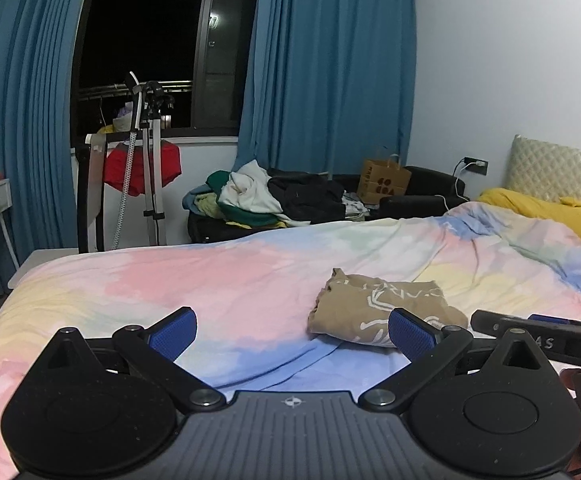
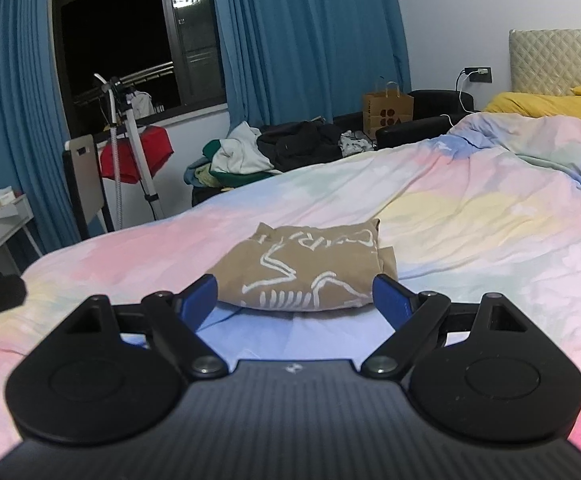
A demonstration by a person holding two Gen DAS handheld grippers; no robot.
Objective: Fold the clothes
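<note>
Left wrist view, left hand-held gripper (image 1: pixel 292 334): blue pads spread wide apart, nothing between them, hovering over the bed (image 1: pixel 210 280).
Left wrist view, folded garment (image 1: pixel 382 310): tan with white print, lying in a compact bundle on the pastel duvet, ahead and to the right, partly behind the right pad.
Left wrist view, right hand-held gripper (image 1: pixel 538 330): dark body entering at the right edge, just beside the garment.
Left wrist view, background: heap of clothes (image 1: pixel 274 196) beyond the bed, blue curtains (image 1: pixel 330 68), dark window.
Right wrist view, right hand-held gripper (image 2: pixel 294 300): pads wide apart, empty.
Right wrist view, folded garment (image 2: pixel 310 268): centred just beyond the fingertips, resting flat on the bed (image 2: pixel 470 220), untouched.
Right wrist view, background: yellow pillow (image 2: pixel 550 106) at far right, paper bag (image 2: pixel 388 114) near the wall.
</note>
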